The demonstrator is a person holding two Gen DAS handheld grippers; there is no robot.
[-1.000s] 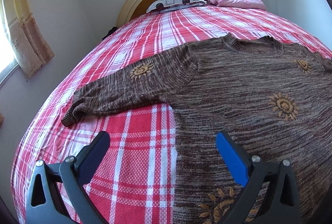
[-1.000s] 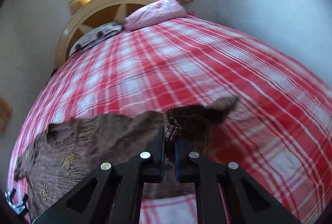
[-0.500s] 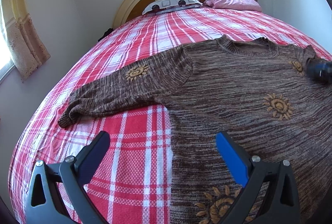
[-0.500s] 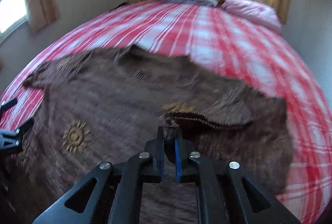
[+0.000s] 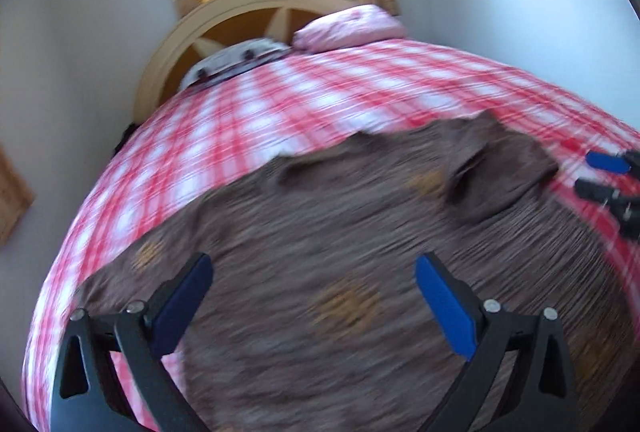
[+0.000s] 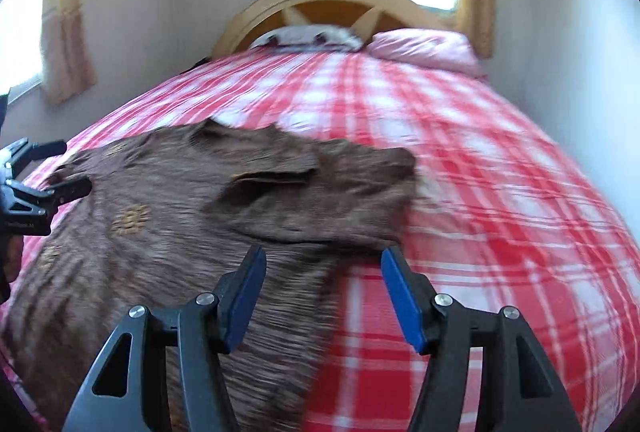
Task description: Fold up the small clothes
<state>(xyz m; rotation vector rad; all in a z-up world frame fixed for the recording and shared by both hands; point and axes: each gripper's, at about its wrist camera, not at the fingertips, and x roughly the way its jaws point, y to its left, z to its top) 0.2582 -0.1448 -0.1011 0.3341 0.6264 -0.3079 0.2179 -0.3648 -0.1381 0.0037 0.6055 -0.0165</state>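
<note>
Red-and-white checked bedspread (image 6: 500, 191) carries the brown sweater (image 6: 168, 232), right sleeve (image 6: 320, 191) folded over its chest. Both the left gripper (image 5: 312, 296) and the right gripper (image 6: 322, 292) gape wide, holding nothing. I judge the left gripper nearer the unfolded left sleeve (image 5: 116, 272).

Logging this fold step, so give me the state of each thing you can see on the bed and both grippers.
Brown sweater: spread flat, right sleeve folded onto the body.
Left gripper: open, empty, over the sweater.
Right gripper: open, empty.
Pink pillow: lying by the headboard.
</note>
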